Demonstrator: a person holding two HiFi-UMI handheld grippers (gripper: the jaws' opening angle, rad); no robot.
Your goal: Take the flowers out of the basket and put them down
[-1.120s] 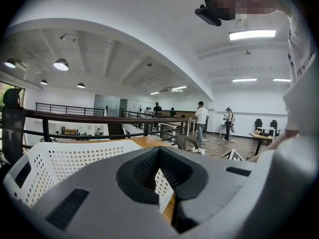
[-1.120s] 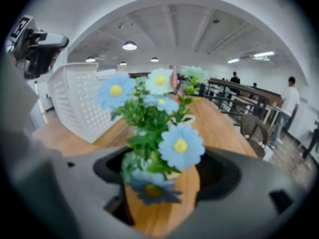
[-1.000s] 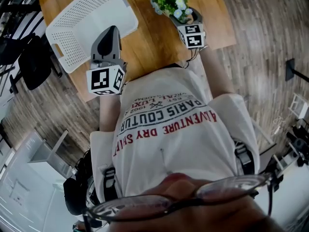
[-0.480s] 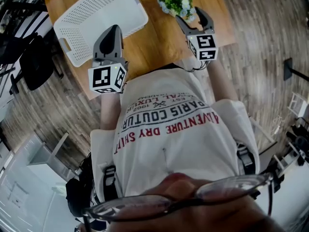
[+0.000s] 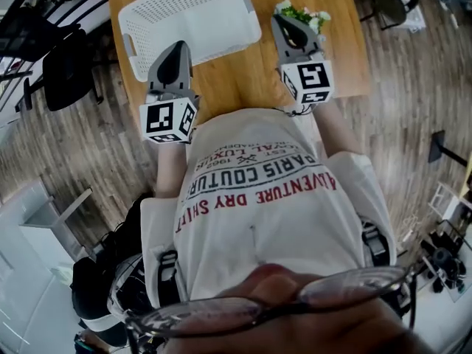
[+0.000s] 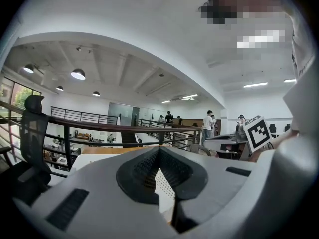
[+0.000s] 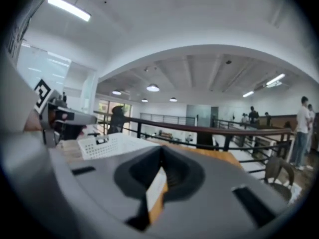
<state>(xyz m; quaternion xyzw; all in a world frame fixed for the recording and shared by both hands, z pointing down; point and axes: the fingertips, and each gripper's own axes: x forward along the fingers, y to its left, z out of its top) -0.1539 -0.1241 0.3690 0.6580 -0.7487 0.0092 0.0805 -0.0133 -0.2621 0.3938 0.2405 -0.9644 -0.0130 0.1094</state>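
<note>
Left gripper (image 5: 172, 51) and right gripper (image 5: 286, 26) are shut on nothing (right's jaws just closed); a careless dip could knock the flowers (image 5: 308, 18).

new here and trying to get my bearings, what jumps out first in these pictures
The big white basket fills the top of the head view, empty on the wooden table. Right of it a small bunch of flowers shows on the table, partly behind the right gripper, whose jaws have just closed with nothing between them.
</note>
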